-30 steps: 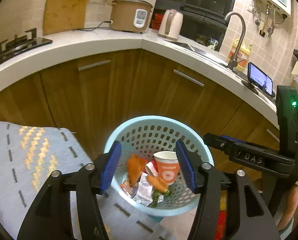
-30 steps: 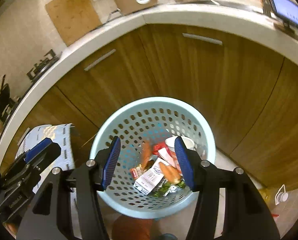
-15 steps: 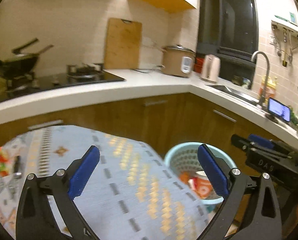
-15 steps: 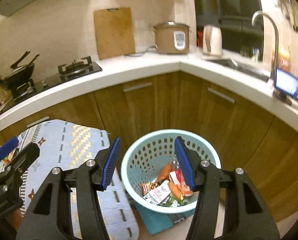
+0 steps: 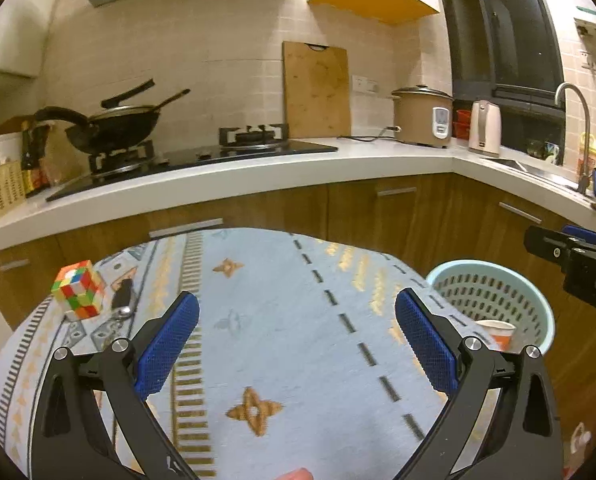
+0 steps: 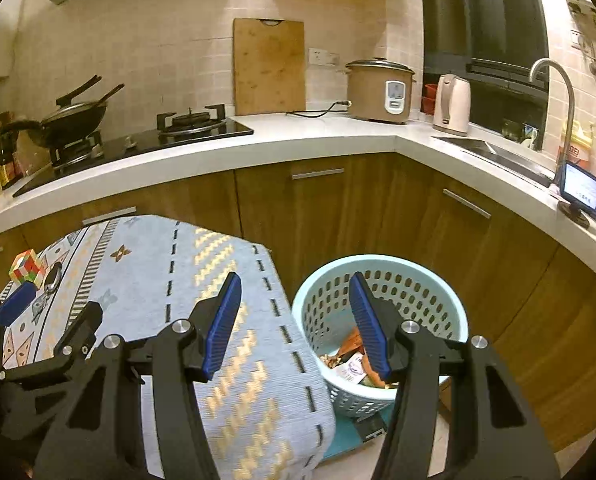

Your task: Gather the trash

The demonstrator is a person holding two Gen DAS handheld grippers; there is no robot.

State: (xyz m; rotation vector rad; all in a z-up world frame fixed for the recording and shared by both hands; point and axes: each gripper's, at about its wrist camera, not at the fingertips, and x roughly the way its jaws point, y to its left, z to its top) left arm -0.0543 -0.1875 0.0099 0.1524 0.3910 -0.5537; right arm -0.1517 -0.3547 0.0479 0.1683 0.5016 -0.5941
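A pale blue perforated basket [image 5: 540, 312] [image 6: 378, 261] stands on the floor by the table's right end. Trash lies inside it: an orange paper cup [image 5: 497, 333] and wrappers [image 6: 352, 366]. My left gripper [image 5: 295, 300] hovers over the patterned blue tablecloth [image 5: 281, 332], open wide with nothing between its blue pads. My right gripper [image 6: 294, 282] is open about halfway and holds nothing, poised over the gap between the table edge and the basket. In the right wrist view the left gripper [image 6: 49, 312] shows at the lower left.
A Rubik's cube [image 5: 79, 294] [image 6: 25, 270] and a key fob [image 5: 121, 300] lie at the table's far left. Wooden cabinets [image 6: 322, 216] under a white counter [image 5: 257, 172] ring the far side. On the counter are a wok, a stove, a rice cooker and a kettle.
Both views swung up and left from looking down into the basket to facing the table and counter. The left jaws spread from half open to wide. The right jaws kept the same gap.
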